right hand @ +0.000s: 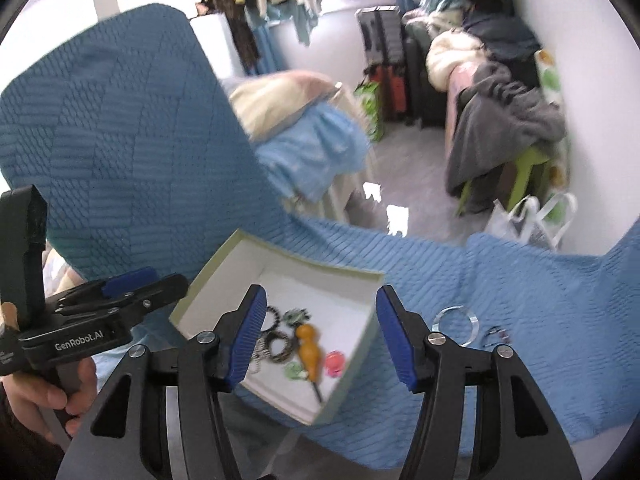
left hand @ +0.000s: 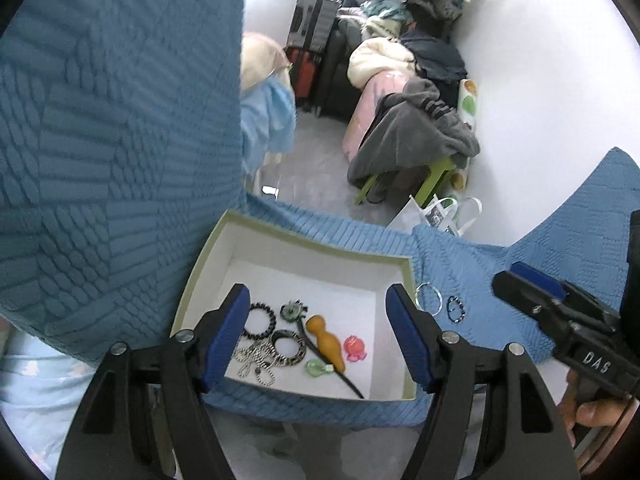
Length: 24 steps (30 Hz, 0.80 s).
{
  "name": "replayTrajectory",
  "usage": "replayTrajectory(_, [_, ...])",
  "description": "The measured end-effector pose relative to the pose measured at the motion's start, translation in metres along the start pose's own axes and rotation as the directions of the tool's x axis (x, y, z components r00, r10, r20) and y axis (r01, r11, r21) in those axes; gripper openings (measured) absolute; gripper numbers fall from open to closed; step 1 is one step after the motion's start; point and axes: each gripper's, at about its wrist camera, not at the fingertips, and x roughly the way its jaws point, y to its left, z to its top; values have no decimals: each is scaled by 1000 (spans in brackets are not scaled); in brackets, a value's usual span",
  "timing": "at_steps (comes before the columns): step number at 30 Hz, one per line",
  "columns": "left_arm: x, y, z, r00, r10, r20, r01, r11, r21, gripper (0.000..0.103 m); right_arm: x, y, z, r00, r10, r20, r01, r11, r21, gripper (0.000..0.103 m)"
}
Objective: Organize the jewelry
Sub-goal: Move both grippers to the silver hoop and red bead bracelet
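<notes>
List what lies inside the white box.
In the white box: black bead bracelet, ball chain, patterned ring, green flower piece, orange gourd hairpin, pink charm, green charm. The left gripper's finger covers the near-left corner.

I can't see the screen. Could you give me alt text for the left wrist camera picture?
An open left gripper hovers over a shallow white box on a blue quilted cover, holding a beaded bracelet, orange gourd charm and pink trinket. Two rings lie outside.
</notes>
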Motion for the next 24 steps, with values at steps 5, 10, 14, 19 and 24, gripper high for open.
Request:
replayTrajectory(5, [-2, -24, 3, 1000, -23, 20, 23, 999, 27, 71, -25, -22, -1, 998, -32, 48, 32, 999, 16, 56])
replayTrajectory(10, [4, -51, 0, 998, -62, 29, 60, 997, 56, 70, -44, -56, -10, 993, -82, 83, 77, 995, 70, 55])
replayTrajectory(14, [16, -76, -7, 994, -106, 19, 105, 991, 78, 63, -51, -93, -23, 988, -125, 95, 111, 983, 145, 47])
replayTrajectory(19, [37, -105, -17, 990, -140, -19, 141, 985, 104, 53, -49, -125, -43, 985, -152, 84, 135, 974, 181, 41])
replayTrajectory(24, [67, -131, -30, 983, -168, -75, 176, 977, 120, 39, -32, -157, -66, 988, -151, 41, 138, 965, 224, 34])
